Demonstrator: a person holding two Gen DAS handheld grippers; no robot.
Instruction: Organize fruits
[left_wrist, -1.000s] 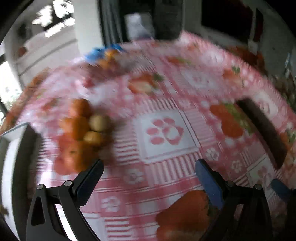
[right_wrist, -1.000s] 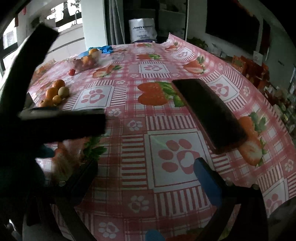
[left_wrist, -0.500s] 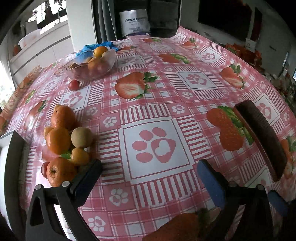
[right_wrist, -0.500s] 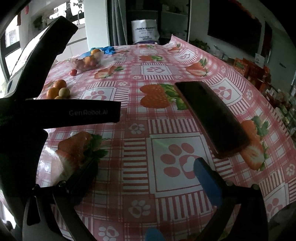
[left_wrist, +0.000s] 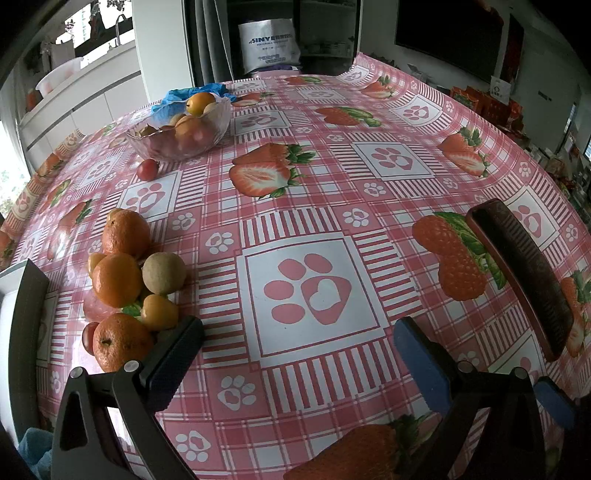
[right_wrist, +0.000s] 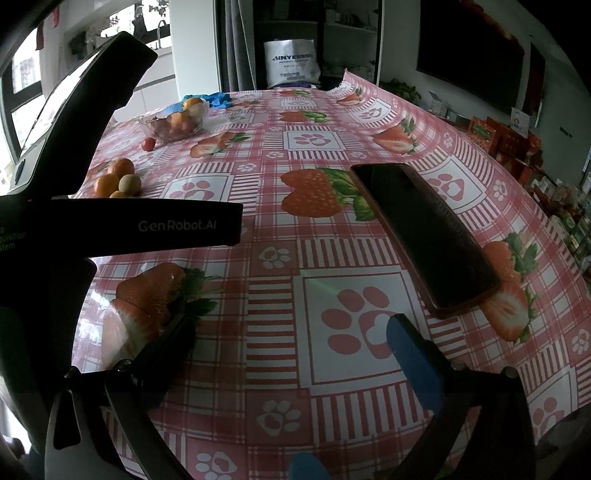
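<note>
A pile of oranges (left_wrist: 118, 275), small yellow fruits and a brownish round fruit (left_wrist: 163, 272) lies on the pink strawberry tablecloth at the left; it also shows in the right wrist view (right_wrist: 117, 180). A glass bowl (left_wrist: 181, 129) with fruit stands further back, also in the right wrist view (right_wrist: 172, 124). A small red fruit (left_wrist: 147, 169) lies loose in front of it. My left gripper (left_wrist: 297, 339) is open and empty, its left finger beside the pile. My right gripper (right_wrist: 290, 339) is open and empty over the cloth.
A dark phone (right_wrist: 421, 232) lies flat on the cloth at the right, also in the left wrist view (left_wrist: 521, 266). The left gripper's body (right_wrist: 110, 221) fills the left of the right wrist view. Blue gloves (left_wrist: 192, 96) lie behind the bowl.
The left gripper has steadied after a blurred swing and drawn slightly nearer the fruit pile. The right gripper has barely moved. Both stay open.
</note>
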